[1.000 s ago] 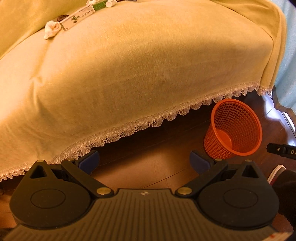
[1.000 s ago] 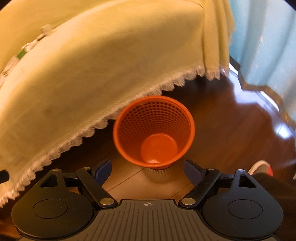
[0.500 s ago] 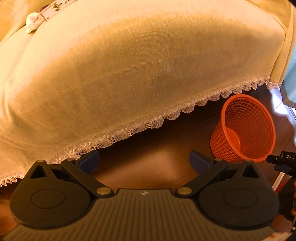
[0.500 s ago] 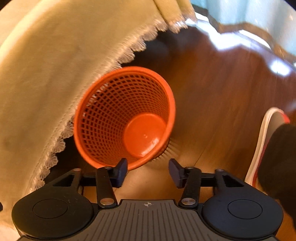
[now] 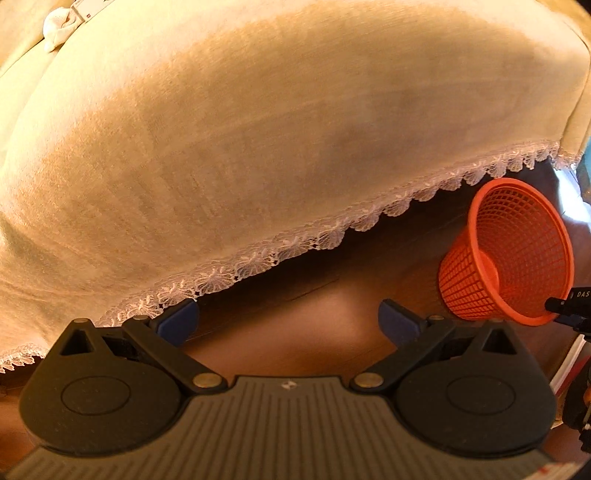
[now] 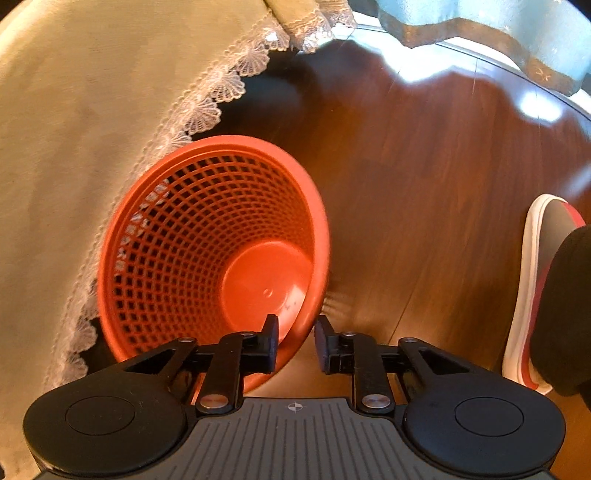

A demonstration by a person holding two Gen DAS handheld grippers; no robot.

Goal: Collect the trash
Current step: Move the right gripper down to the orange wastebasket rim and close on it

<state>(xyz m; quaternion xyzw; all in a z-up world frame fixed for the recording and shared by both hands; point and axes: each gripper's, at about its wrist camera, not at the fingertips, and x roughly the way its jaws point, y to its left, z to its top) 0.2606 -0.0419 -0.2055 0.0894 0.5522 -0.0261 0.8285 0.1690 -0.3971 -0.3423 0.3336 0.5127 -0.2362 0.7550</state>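
An orange mesh waste basket (image 6: 192, 236) stands on the dark wood floor against the hanging edge of the yellow cloth, and it also shows at the right as the basket (image 5: 517, 251). My right gripper (image 6: 295, 341) has narrowed onto its near rim, one finger inside the basket and one outside, with orange rim filling almost all of the gap. The basket is empty inside. My left gripper (image 5: 288, 321) is open over bare floor, holding nothing. A crumpled white tissue (image 5: 55, 29) and a printed wrapper (image 5: 88, 5) lie far up on the cloth.
The lace-trimmed yellow cloth (image 5: 258, 147) drapes over furniture and fills the left and middle. A person's white-and-red shoe (image 6: 532, 295) and dark trouser leg (image 6: 569, 314) stand right of the basket. A pale blue curtain (image 6: 480, 22) hangs at the back right.
My right gripper has dropped toward the basket and its fingers have drawn together over the near rim. My left gripper has moved in closer to the cloth and stayed open.
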